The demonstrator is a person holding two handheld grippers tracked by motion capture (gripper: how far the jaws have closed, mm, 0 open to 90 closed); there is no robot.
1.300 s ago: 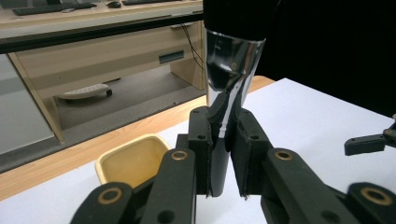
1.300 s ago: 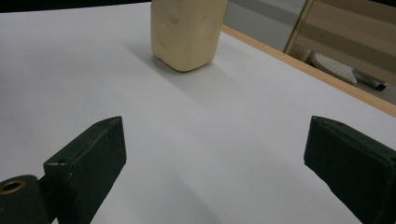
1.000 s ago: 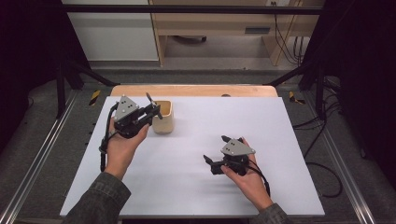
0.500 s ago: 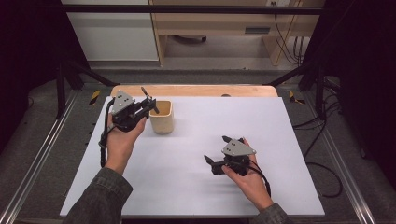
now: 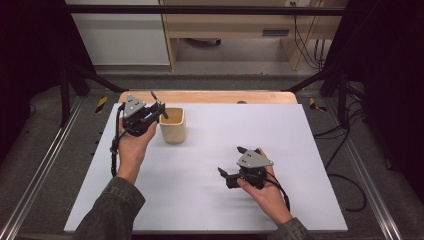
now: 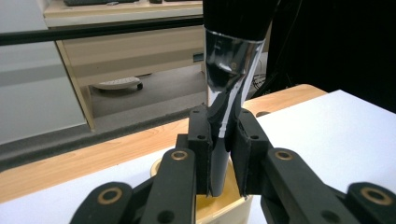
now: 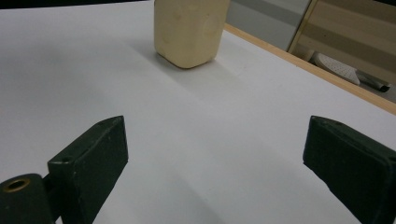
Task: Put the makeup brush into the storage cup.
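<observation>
My left gripper [image 5: 159, 112] is shut on a glossy black utensil [image 6: 231, 60] beside the rim of a cream cup [image 5: 173, 125]. In the left gripper view the pads [image 6: 201, 149] clamp the utensil's narrow shaft, and its lower end reaches down into the cream cup [image 6: 224, 212]. The black utensil [image 5: 155, 98] sticks up and back from the jaws in the high view. My right gripper [image 5: 230, 160] rests on the white sheet at the front right, open and holding nothing. In the right gripper view its jaws [image 7: 215, 140] stand wide apart, with the cream cup [image 7: 189, 30] farther off.
A white sheet [image 5: 225, 130] covers most of the table, and a wooden strip [image 5: 210, 96] shows along its far edge. Metal frame rails run along both sides. A wooden cabinet and cables stand on the floor beyond the table.
The left hand has shifted a little toward the table's far edge with the utensil still gripped, staying beside the cup. The right hand has not moved.
</observation>
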